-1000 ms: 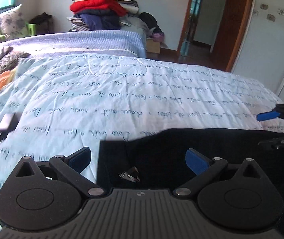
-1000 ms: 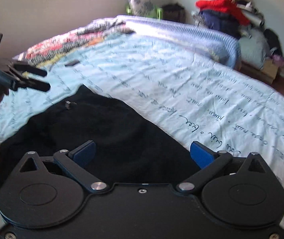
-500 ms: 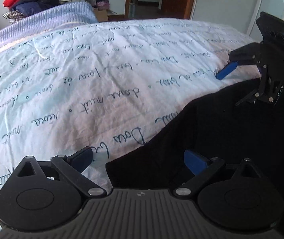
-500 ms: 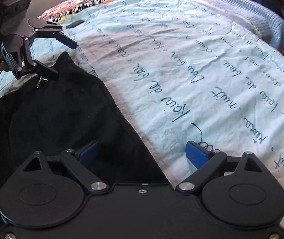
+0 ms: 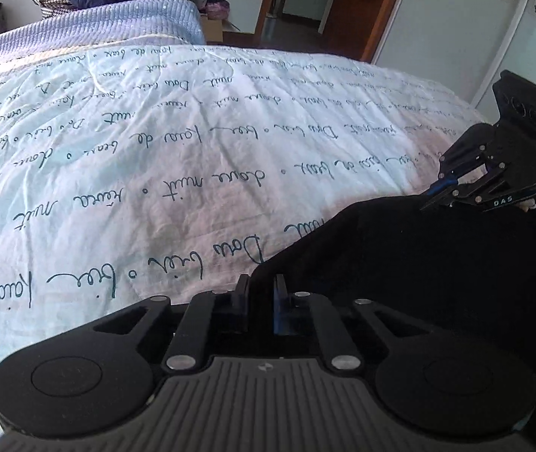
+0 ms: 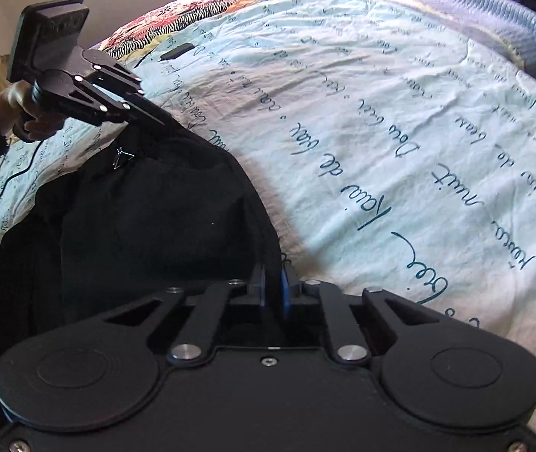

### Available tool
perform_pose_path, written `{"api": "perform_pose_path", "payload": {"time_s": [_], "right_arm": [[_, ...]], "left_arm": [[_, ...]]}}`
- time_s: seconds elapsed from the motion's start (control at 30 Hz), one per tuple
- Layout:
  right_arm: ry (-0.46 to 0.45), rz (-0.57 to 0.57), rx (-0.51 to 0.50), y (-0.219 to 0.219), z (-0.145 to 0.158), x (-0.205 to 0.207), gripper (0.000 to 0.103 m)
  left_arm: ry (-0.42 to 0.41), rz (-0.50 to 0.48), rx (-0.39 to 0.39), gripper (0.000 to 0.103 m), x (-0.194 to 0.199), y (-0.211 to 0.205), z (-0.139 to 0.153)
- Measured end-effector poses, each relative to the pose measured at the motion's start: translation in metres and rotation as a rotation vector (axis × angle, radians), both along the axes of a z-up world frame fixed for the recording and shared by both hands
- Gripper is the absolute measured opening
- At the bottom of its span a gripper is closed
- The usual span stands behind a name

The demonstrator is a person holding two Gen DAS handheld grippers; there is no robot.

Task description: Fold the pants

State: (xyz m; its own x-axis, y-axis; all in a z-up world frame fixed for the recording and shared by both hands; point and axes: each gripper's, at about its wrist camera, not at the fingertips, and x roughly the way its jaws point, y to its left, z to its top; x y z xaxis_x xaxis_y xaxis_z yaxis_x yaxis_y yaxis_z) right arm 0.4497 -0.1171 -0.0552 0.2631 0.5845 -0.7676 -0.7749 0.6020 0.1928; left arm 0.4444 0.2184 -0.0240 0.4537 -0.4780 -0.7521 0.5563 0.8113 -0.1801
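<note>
Left claw (image 5: 259,288) pinching black pants (image 5: 418,271) corner, right claw (image 6: 272,277) pinching opposite corner, pants between on bedspread (image 5: 155,150)

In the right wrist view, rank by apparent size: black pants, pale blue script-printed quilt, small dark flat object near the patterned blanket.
1. Pale blue script-printed quilt
2. Black pants
3. Small dark flat object, though its distance from the camera exaggerates its smallness.

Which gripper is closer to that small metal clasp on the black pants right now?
Left. The left gripper is shut on the pants edge just above the clasp. The right gripper is shut on the far corner of the same edge, well away from it.
</note>
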Motion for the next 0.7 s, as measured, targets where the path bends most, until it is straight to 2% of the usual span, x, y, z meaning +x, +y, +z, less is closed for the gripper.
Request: {"api": "perform_pose_path", "payload": {"time_s": [0.17,0.27,0.4,0.47,0.6,0.7], "right_arm": [[-0.208,-0.059,-0.11,0.017,0.018,-0.026,0.007],[-0.349,-0.095,-0.193,0.032,0.027,-0.051,0.007],[-0.563,-0.086,-0.279,0.044,0.049,-0.113,0.007],[-0.648,-0.064,-0.297,0.046,0.061,-0.151,0.007],[-0.705,-0.002,-0.292,0.045,0.076,-0.221,0.006],[-0.731,0.042,-0.302,0.048,0.07,-0.266,0.007]], "left_arm": [[-0.122,0.048,-0.011,0.007,-0.025,-0.004,0.017],[-0.119,0.158,-0.018,0.008,-0.025,0.001,0.018],[-0.26,0.156,-0.028,0.008,-0.068,-0.004,0.048],[-0.301,0.157,-0.03,0.008,-0.092,0.0,0.063],[-0.345,0.146,-0.08,0.008,-0.158,0.013,0.085],[-0.326,0.143,-0.125,0.008,-0.205,0.021,0.084]]}}
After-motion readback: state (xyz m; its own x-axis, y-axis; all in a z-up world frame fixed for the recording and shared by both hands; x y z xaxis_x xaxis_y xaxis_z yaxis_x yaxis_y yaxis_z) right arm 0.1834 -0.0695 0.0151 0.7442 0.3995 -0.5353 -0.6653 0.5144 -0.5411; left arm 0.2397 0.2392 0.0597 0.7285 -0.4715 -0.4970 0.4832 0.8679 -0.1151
